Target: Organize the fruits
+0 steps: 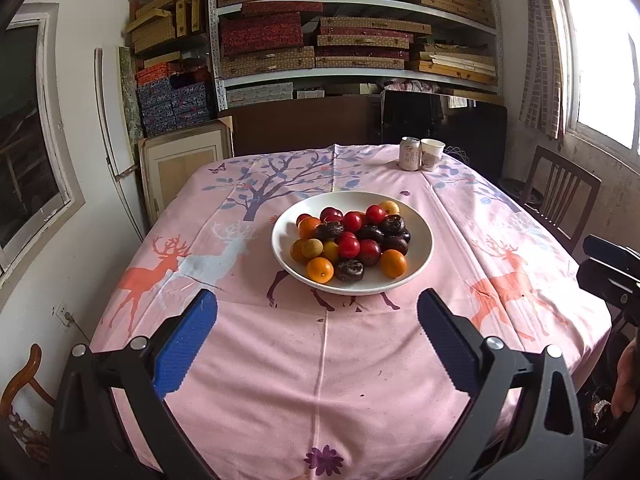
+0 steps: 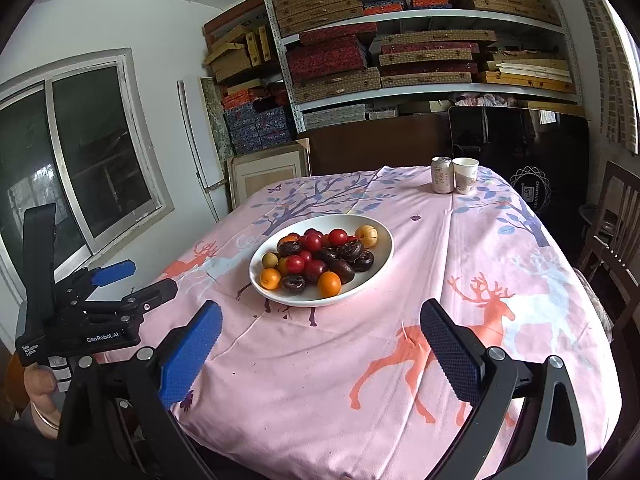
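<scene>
A white bowl (image 1: pixel 420 256) stands mid-table on the pink deer-print cloth (image 1: pixel 320 360); it also shows in the right wrist view (image 2: pixel 380 256). It holds several mixed fruits: red ones (image 1: pixel 349 246), orange ones (image 1: pixel 320 270), dark wrinkled ones (image 1: pixel 349 270) and pale yellow ones (image 2: pixel 366 236). My left gripper (image 1: pixel 318 312) is open and empty, above the cloth short of the bowl. My right gripper (image 2: pixel 320 324) is open and empty, near the bowl's front right. The left gripper also shows in the right wrist view (image 2: pixel 132 280), held low at the left.
A drink can (image 1: pixel 409 153) and a paper cup (image 1: pixel 432 154) stand together at the table's far edge. Wooden chairs (image 1: pixel 560 196) stand at the right and near left. Shelves (image 1: pixel 360 32) of stacked boxes fill the back wall. Windows are on both sides.
</scene>
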The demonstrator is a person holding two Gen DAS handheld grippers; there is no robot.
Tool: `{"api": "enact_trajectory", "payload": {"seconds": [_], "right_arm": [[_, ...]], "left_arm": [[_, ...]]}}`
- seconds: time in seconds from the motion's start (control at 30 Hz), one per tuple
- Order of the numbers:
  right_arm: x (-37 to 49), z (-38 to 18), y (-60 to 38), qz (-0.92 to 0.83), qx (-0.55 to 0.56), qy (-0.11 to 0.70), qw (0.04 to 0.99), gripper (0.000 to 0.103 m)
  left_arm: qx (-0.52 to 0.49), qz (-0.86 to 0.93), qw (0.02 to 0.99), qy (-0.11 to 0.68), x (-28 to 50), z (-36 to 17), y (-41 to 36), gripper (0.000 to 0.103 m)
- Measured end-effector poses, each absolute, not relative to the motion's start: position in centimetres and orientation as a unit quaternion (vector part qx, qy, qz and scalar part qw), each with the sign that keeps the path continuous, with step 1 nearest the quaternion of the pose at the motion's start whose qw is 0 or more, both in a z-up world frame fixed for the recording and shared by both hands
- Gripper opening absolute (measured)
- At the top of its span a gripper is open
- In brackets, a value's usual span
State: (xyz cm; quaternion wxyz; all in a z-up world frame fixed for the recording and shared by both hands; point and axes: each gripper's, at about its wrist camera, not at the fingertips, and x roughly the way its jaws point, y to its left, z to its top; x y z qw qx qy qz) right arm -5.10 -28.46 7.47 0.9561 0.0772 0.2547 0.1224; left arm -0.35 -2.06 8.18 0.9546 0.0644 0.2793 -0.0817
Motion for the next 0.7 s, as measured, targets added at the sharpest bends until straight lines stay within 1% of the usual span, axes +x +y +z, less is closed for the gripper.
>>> {"api": "enact_trajectory", "payload": {"seconds": [0.7], "right_arm": [[-5.6, 6.5, -28.2, 0.123, 0.079, 0.261, 0.954, 0.100]], "left_arm": [[0.064, -0.069, 0.956, 0.278, -0.4, 8.8, -1.8, 0.098]]}}
